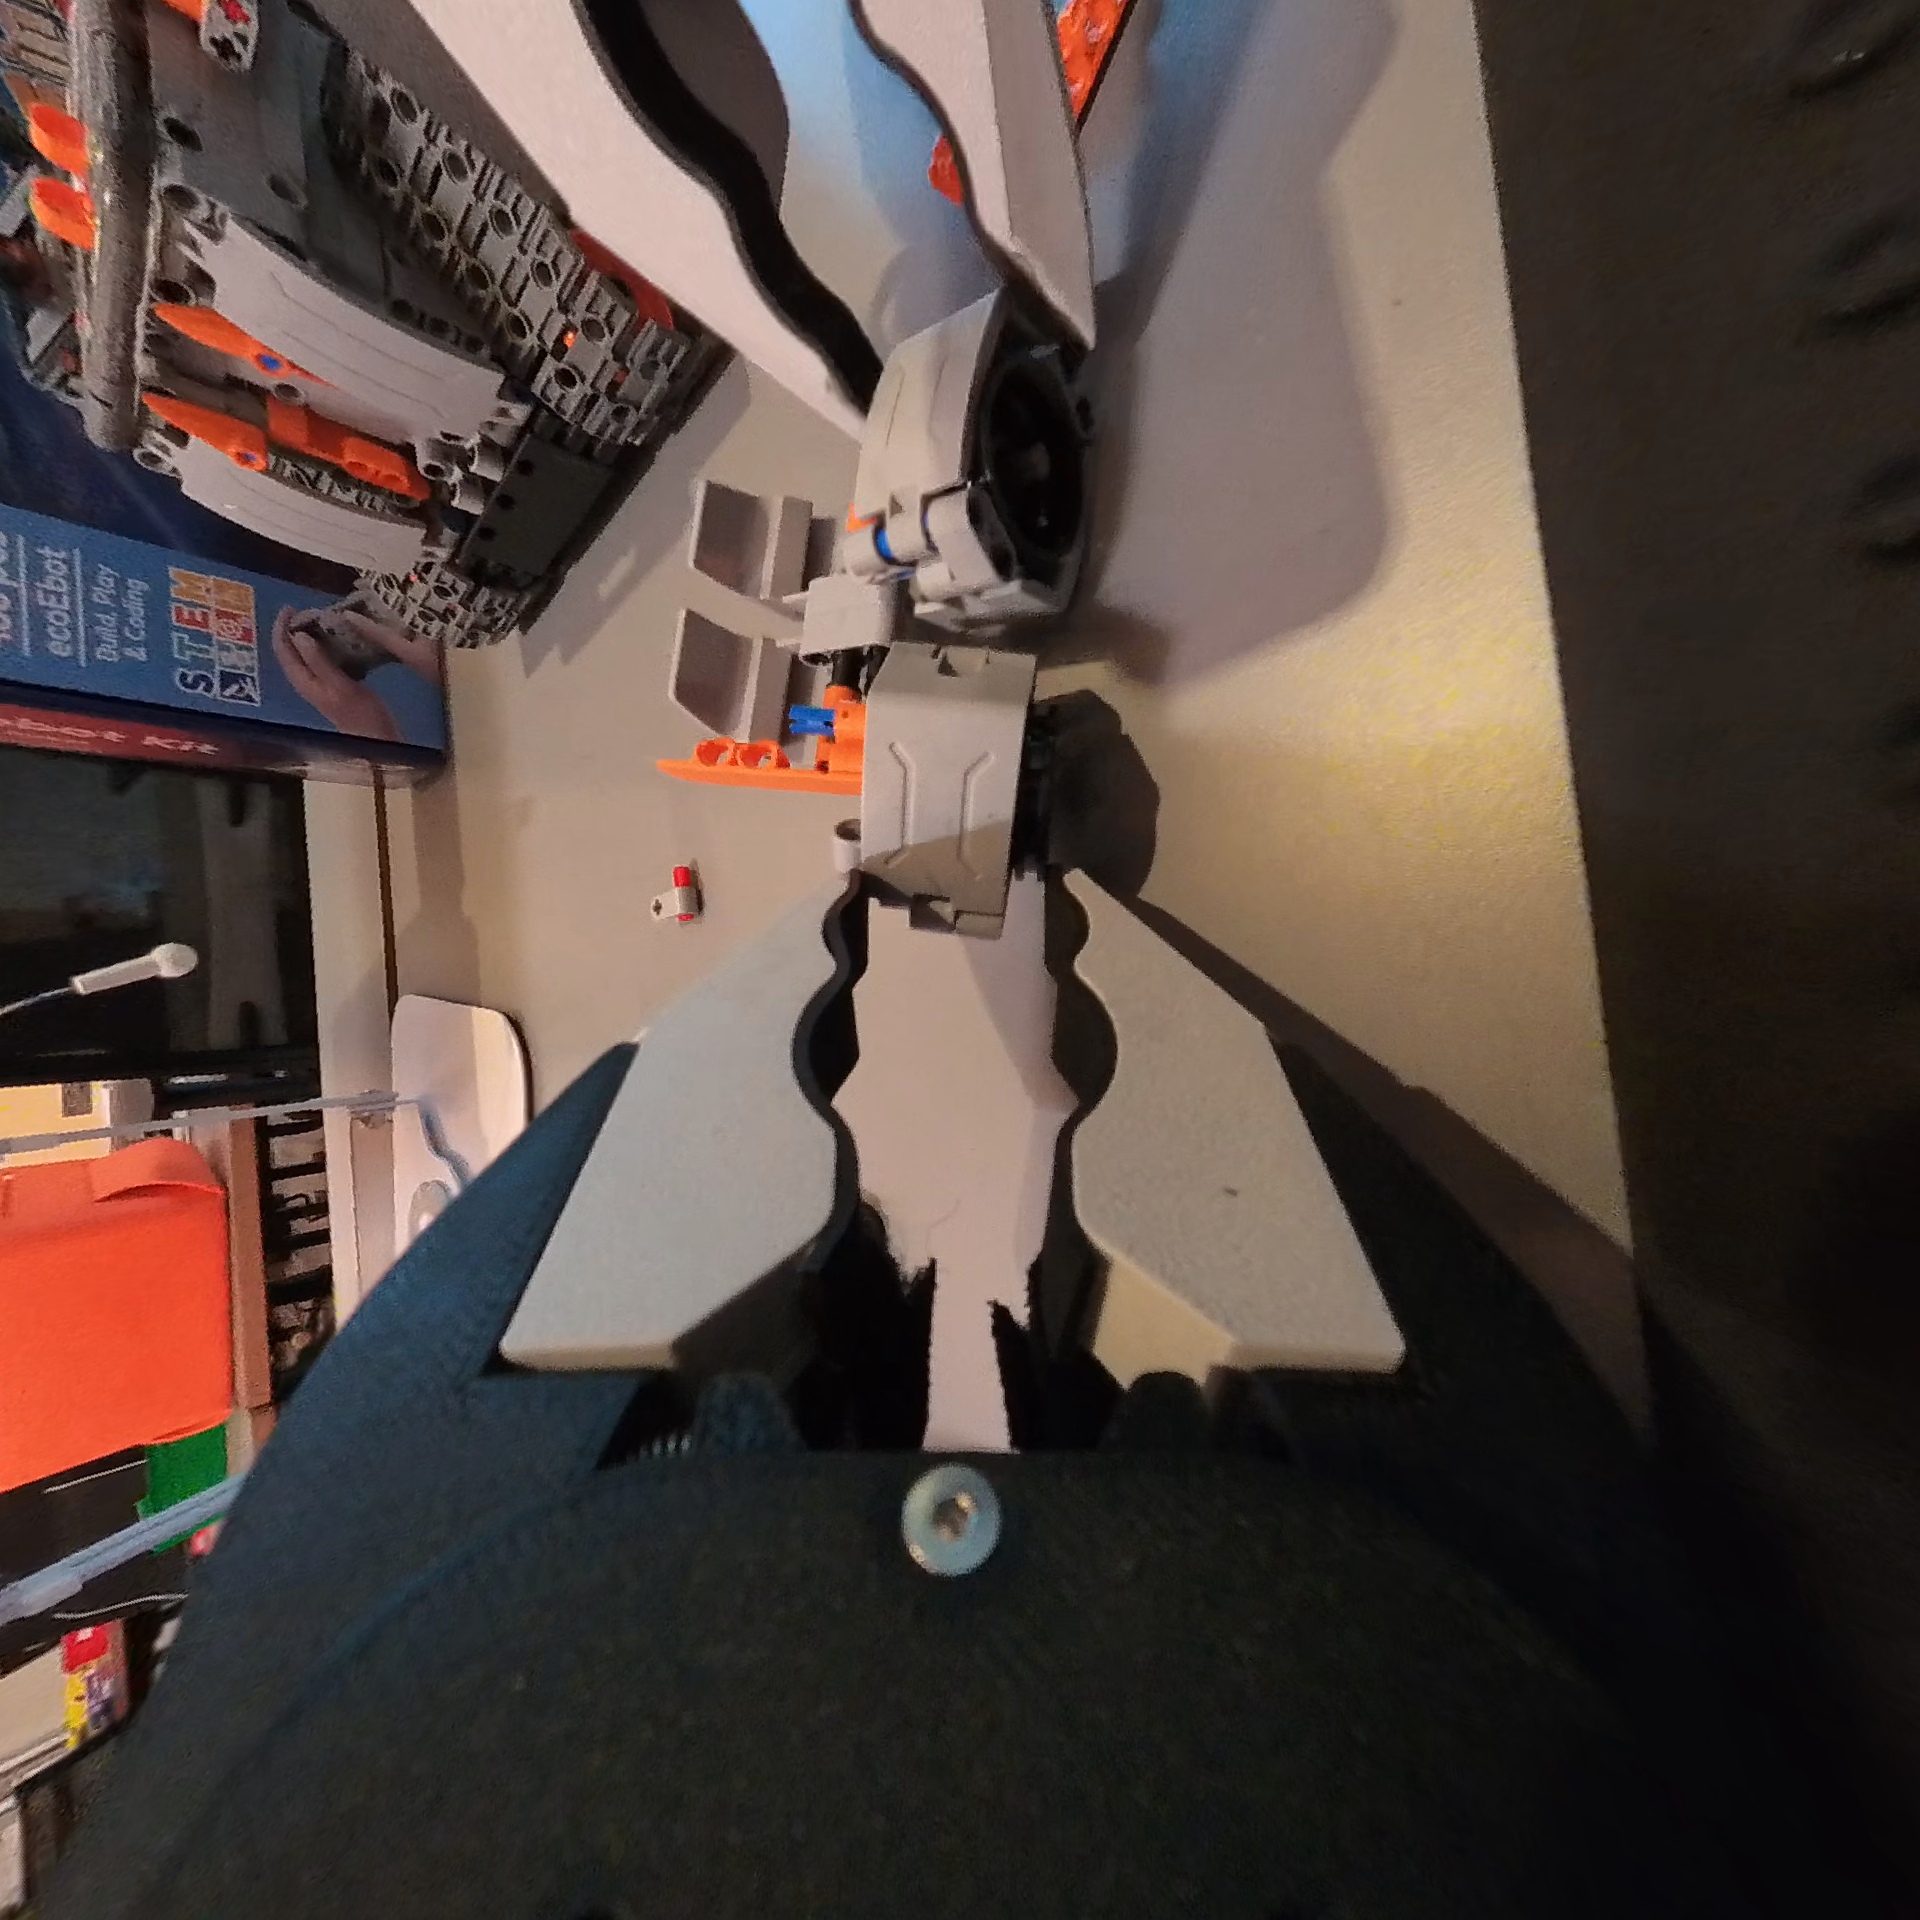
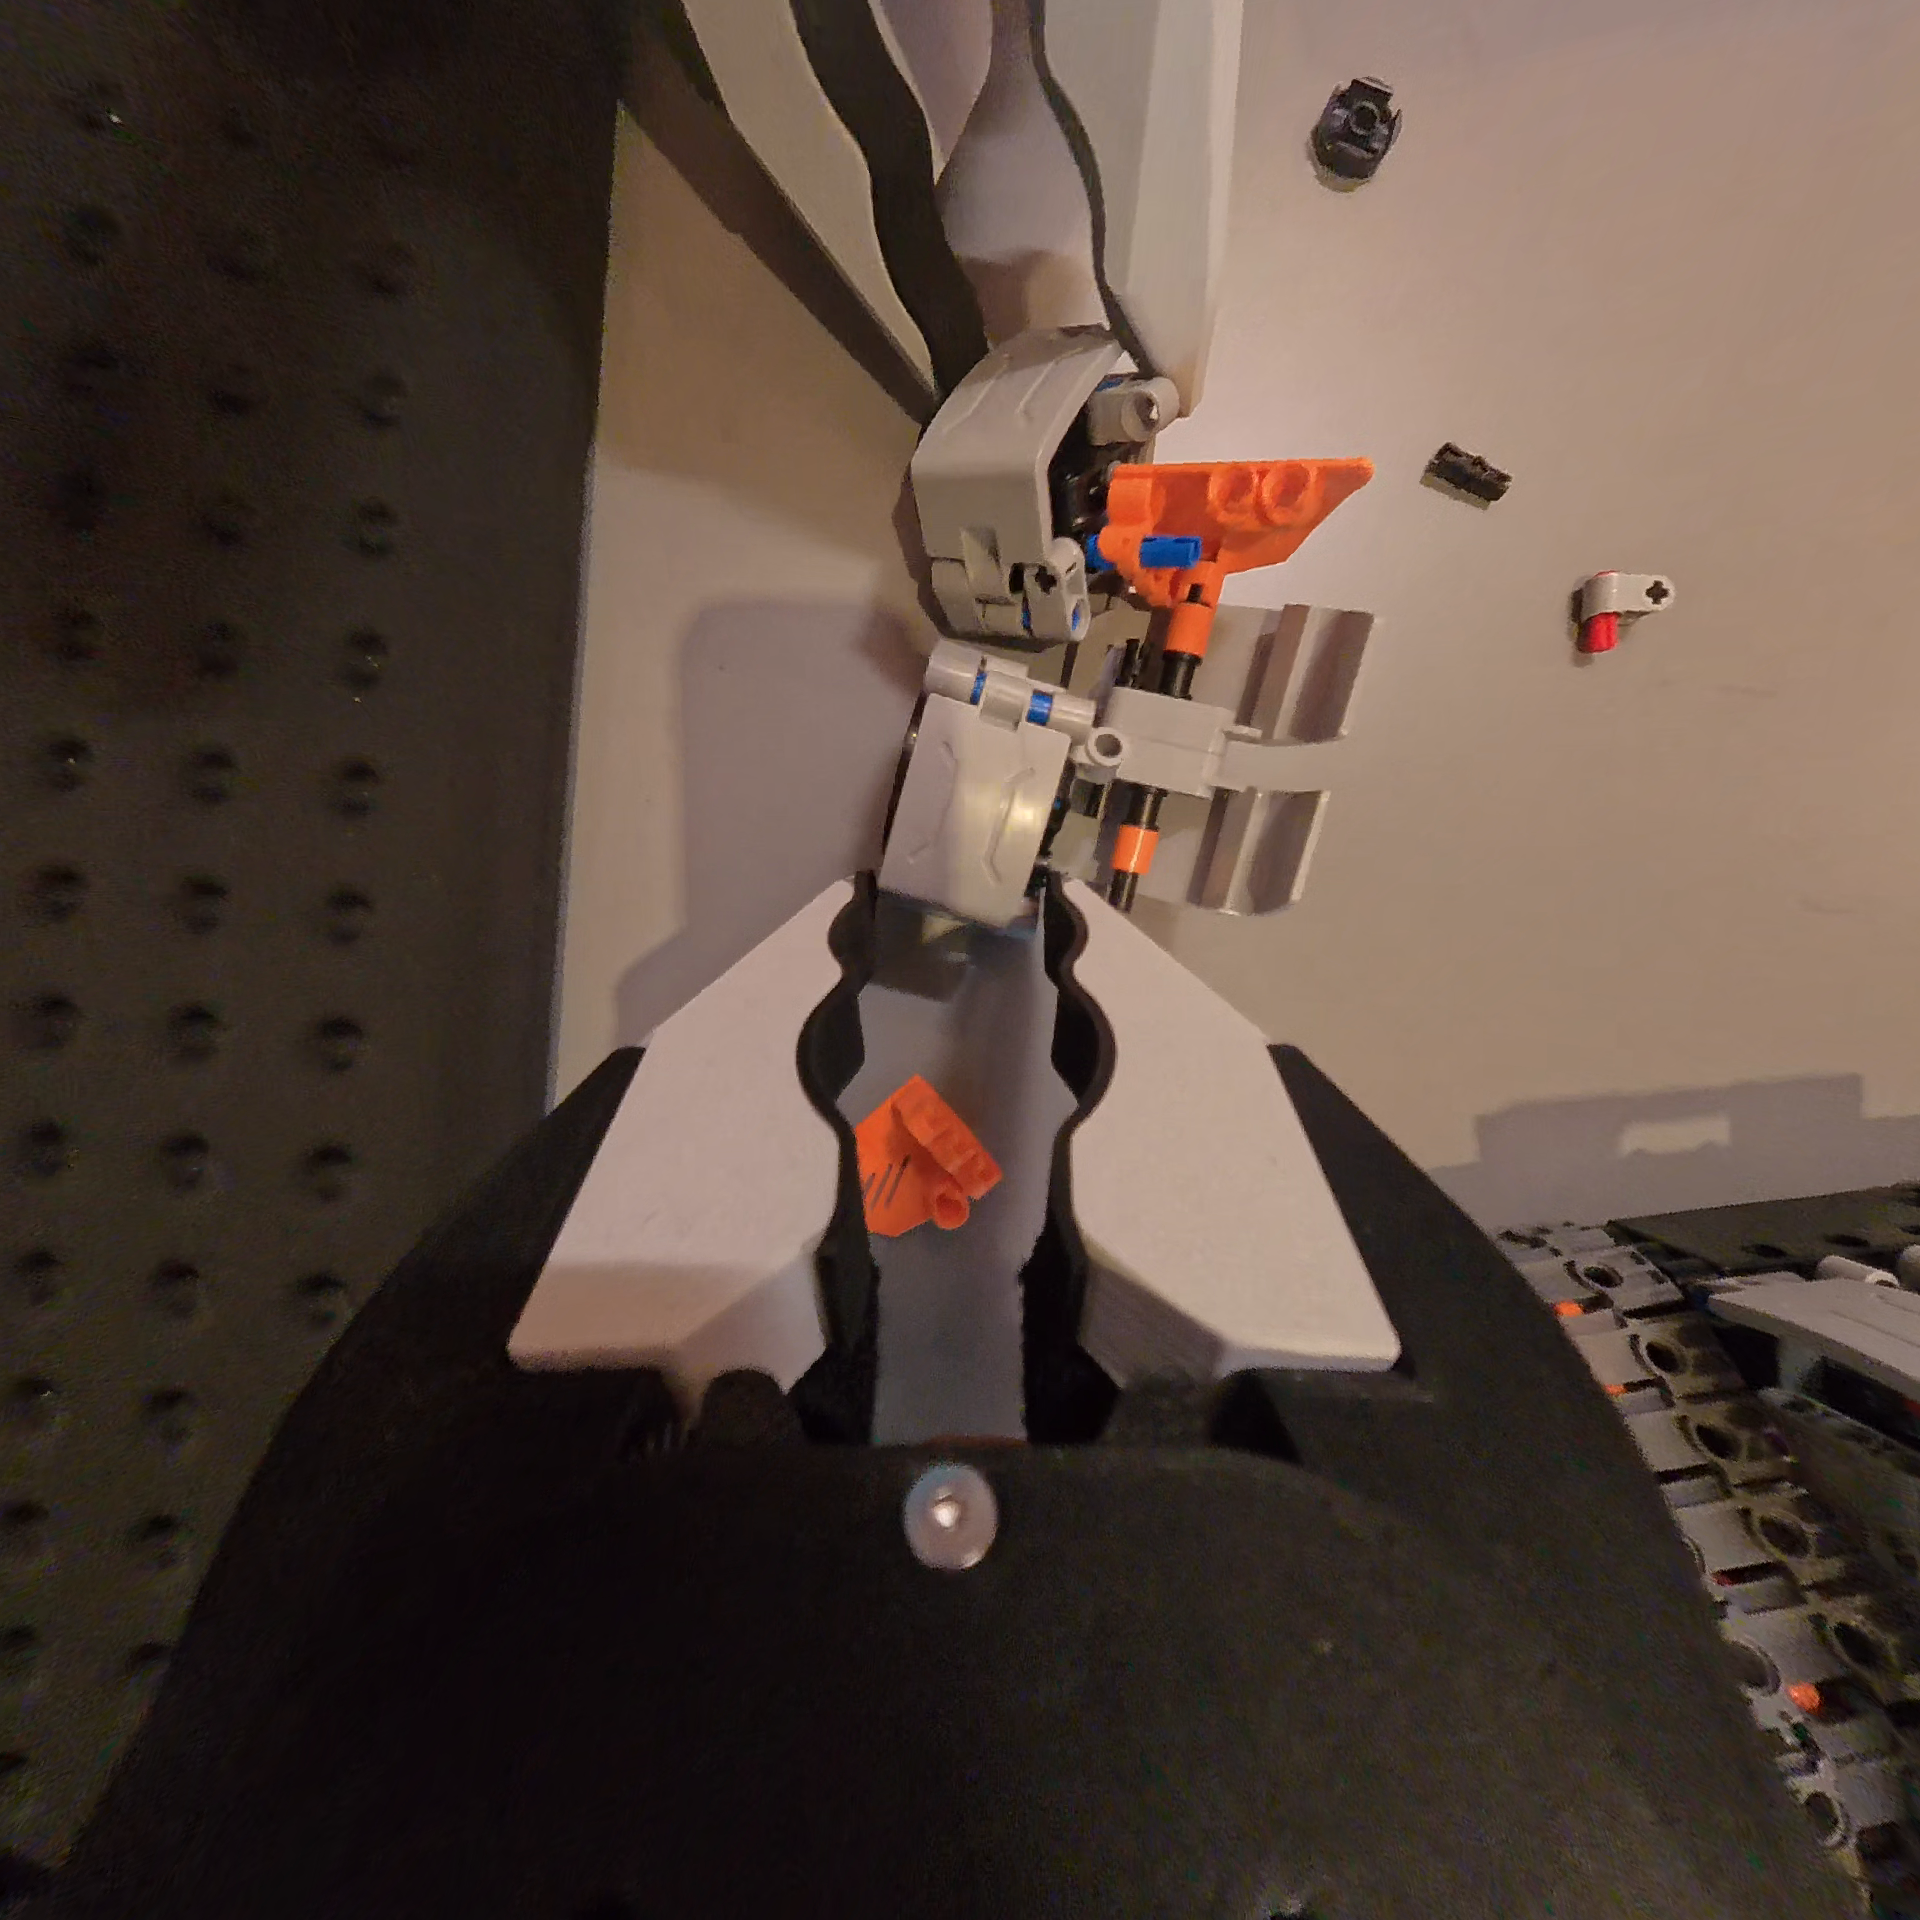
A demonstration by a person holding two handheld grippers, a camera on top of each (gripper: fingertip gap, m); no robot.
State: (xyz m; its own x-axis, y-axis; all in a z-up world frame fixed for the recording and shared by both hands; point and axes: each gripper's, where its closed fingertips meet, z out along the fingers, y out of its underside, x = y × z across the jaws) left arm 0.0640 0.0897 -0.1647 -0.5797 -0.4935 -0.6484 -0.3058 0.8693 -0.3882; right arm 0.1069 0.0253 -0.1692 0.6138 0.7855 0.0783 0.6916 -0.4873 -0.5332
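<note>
The sub-assembly (image 2: 1029, 665), a small build of grey, orange and blue toy bricks, hangs just above the pale desk (image 2: 1558, 883), held from opposite ends by both claws. It has two curved grey shells, each backed by a black wheel-like part, joined by thin pins and axles, with an orange wedge (image 2: 1236, 520) and grey channel pieces (image 2: 1278, 748) sticking out to one side. The right claw (image 2: 951, 894) is clamped on the near shell in its own view; the left claw (image 1: 951, 894) is clamped on the other shell (image 1: 940, 800). It looks light and stiff in each piece but weak at the joints: the pin links would likely pull apart or twist if the two ends are drawn or turned against each other. The smooth, rounded shells seem slippery, so the firmest hold is probably across their flat flanks, not on the wedge or the thin axles. Loose on the desk lie an orange piece (image 2: 925, 1153), a grey connector with a red pin (image 2: 1616, 608), a black pin (image 2: 1465, 473) and a dark round part (image 2: 1356, 120). A bigger tracked model (image 1: 343, 343) and a blue box (image 1: 208, 644) stand farther off.
</note>
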